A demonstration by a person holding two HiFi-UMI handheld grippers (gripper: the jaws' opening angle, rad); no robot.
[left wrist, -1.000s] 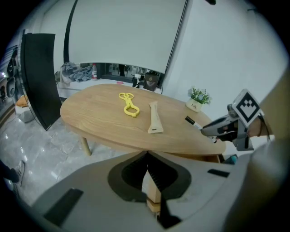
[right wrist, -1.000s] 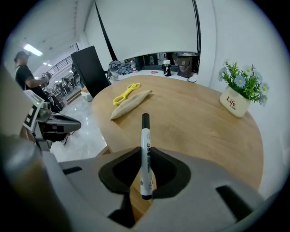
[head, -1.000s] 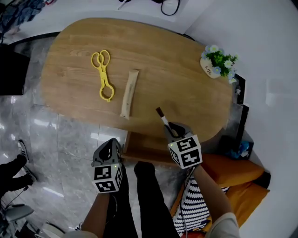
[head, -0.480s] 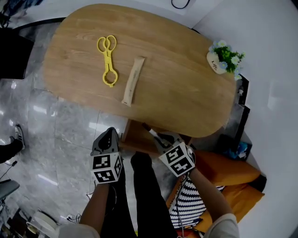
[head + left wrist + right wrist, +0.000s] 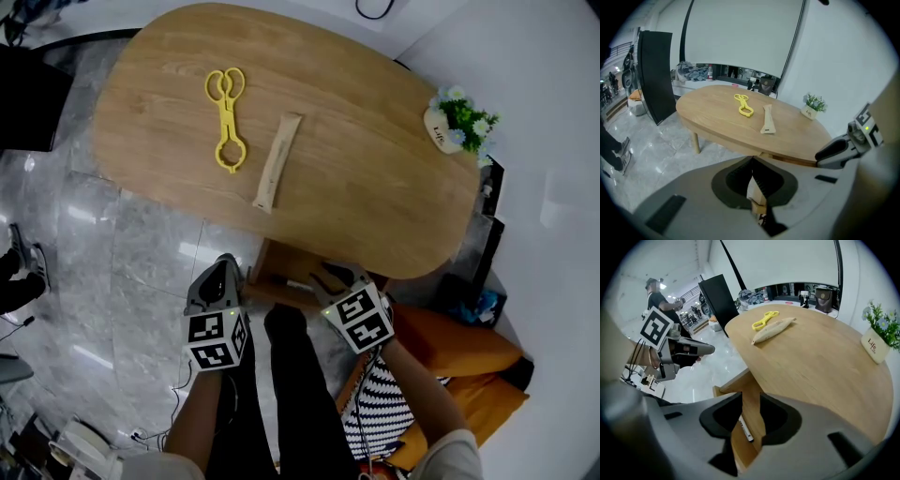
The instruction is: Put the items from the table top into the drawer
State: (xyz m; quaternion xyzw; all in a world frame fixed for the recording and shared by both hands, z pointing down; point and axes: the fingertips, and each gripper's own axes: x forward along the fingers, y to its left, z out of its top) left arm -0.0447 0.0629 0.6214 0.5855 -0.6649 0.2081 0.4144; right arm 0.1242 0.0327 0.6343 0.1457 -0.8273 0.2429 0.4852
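Pen [image 5: 745, 428] in drawer [image 5: 277, 267], loose between R gripper [image 5: 751, 403] fingers, just opened; L gripper [image 5: 751, 165] fingers together.

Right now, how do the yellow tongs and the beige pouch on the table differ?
Colour: the yellow tongs are bright yellow; the beige pouch is pale tan.
Shape: the tongs are an open outline with two finger loops and a ring end; the pouch is a solid narrow strip.
Shared: both lie flat on the table, apart from each other.

Pen [image 5: 745, 429] in drawer [image 5: 279, 270]; tongs [image 5: 226, 117] left of pouch [image 5: 277, 161] on table [image 5: 375, 187].
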